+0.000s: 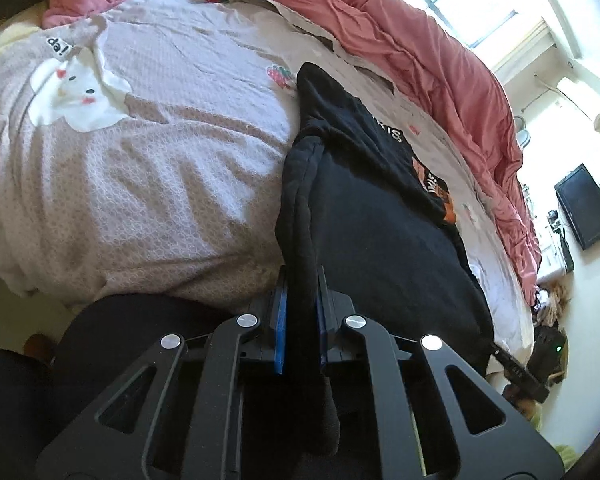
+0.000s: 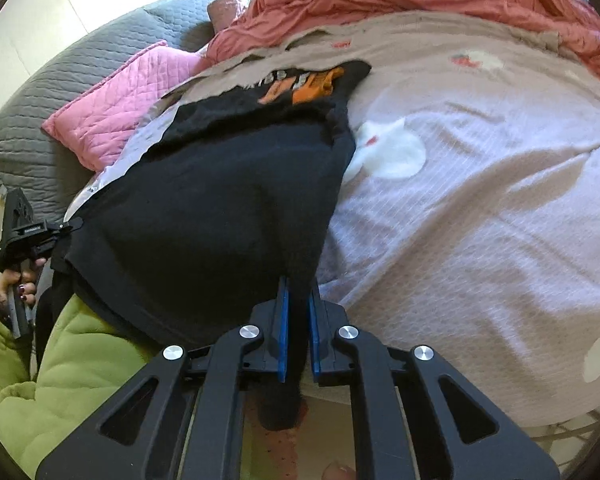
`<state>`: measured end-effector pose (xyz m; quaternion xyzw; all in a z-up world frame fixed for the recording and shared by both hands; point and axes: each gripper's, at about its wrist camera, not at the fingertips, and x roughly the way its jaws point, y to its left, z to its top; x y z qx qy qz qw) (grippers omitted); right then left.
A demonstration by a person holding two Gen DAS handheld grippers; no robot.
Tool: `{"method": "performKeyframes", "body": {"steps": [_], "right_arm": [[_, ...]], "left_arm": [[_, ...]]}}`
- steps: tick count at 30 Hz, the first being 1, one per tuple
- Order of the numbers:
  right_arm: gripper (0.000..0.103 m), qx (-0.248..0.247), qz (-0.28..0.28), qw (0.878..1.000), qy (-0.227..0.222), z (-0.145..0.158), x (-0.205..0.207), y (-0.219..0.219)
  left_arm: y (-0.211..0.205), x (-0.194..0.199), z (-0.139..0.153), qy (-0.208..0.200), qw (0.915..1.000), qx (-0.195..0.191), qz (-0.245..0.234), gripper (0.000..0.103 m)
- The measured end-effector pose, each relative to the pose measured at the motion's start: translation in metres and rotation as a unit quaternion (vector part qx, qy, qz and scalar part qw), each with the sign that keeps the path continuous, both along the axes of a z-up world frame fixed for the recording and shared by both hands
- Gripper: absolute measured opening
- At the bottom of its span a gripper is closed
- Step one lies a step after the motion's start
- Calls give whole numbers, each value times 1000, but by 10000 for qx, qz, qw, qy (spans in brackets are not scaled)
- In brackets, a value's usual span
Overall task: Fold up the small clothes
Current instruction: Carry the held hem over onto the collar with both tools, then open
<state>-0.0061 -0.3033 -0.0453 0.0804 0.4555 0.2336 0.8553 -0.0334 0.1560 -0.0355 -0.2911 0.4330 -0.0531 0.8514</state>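
Both grippers are clamped on the near hem of a black T-shirt (image 1: pixel 380 216), which fills the centre of each wrist view and stretches away across the bedspread (image 1: pixel 160 160) toward its orange print at the far end. The left gripper (image 1: pixel 302 320) has its blue pads nearly closed on a bunched, rolled edge of the fabric at the lower middle of its frame; the right gripper (image 2: pixel 298 328) pinches the opposite corner in the same way, with a tail of cloth hanging down between its fingers. At the left edge of the right wrist view, the left hand (image 2: pixel 18 284) grips its handle beside a green sleeve (image 2: pixel 60 380). The step in hand looks like carrying the hem up over the body to make a fold. To do it well, keep both corners level and taut, move them together so the edge stays straight, and lay it down square to the printed end before letting go; the salmon duvet (image 1: pixel 440 64) at upper right should stay clear.
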Motion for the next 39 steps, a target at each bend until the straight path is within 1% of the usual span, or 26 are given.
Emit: {"method": "performKeyframes", "body": {"steps": [3, 5, 6, 8, 9, 11, 13, 15, 16, 17, 18, 19, 20, 21, 23, 26, 28, 29, 32, 35, 39], "right_arm": [[8, 29, -28, 10000, 4, 2, 1, -6], [9, -28, 62, 9999, 140, -4, 2, -2], [10, -55, 103, 9997, 207, -8, 2, 1], [12, -151, 130, 9993, 316, -16, 1, 4], [13, -108, 132, 9991, 381, -19, 0, 4], [14, 29, 110, 9989, 455, -21, 0, 0], [20, 169, 175, 9981, 574, -24, -1, -2], [25, 223, 192, 9976, 627, -26, -3, -1], [26, 237, 196, 9974, 648, -27, -3, 0], [28, 233, 190, 9975, 635, -28, -4, 2], [30, 216, 196, 9977, 607, -27, -5, 4], [30, 194, 211, 9979, 583, -27, -6, 7], [26, 166, 222, 9981, 555, -26, -6, 9], [9, 117, 236, 9983, 518, -25, -6, 11], [8, -17, 281, 9989, 381, -18, -9, 13], [7, -47, 316, 9994, 91, 0, -11, 11], [7, 63, 257, 9996, -61, 12, -8, 7], [7, 156, 217, 9996, -134, 18, -7, 3], [7, 429, 92, 9981, -440, 41, 1, -5], [7, 578, -1, 9960, -682, 56, 13, -8], [7, 594, -139, 9933, -981, 74, 39, -6]], "left_arm": [[2, 1, -8, 131, 9998, -174, 0, 6], [1, 0, -12, 167, 9997, -185, -7, 8], [-1, -2, -10, 157, 9998, -147, -57, 10], [-2, -4, -7, 128, 9996, -208, -114, 17], [-4, -6, -5, 102, 9996, -204, -161, 20], [-10, -8, -3, 105, 9996, -101, -223, 24], [-16, -9, -2, 61, 9994, 14, -326, 33], [-22, -9, 0, 0, 9992, 46, -398, 42], [-24, -8, 0, 24, 9991, 119, -408, 42], [-29, -6, -1, 87, 9985, 302, -442, 42], [-32, -5, -1, 107, 9980, 427, -457, 42], [-33, -5, -2, 118, 9975, 527, -455, 38], [-35, -4, -3, 153, 9970, 617, -436, 30], [-32, -4, -5, 170, 9977, 491, -425, 9], [-23, -5, -8, 148, 9992, 157, -324, 8], [-16, -8, 1, 28, 9996, 118, -264, 7], [-10, -8, 14, -169, 9996, 30, -211, 3], [-9, -8, 19, -237, 9995, 33, -187, 3], [-2, -2, 33, -445, 9986, -207, -171, 3], [1, 16, 41, -517, 9983, -203, -164, 3], [9, 42, 48, -576, 9975, -403, -99, 3]]}}
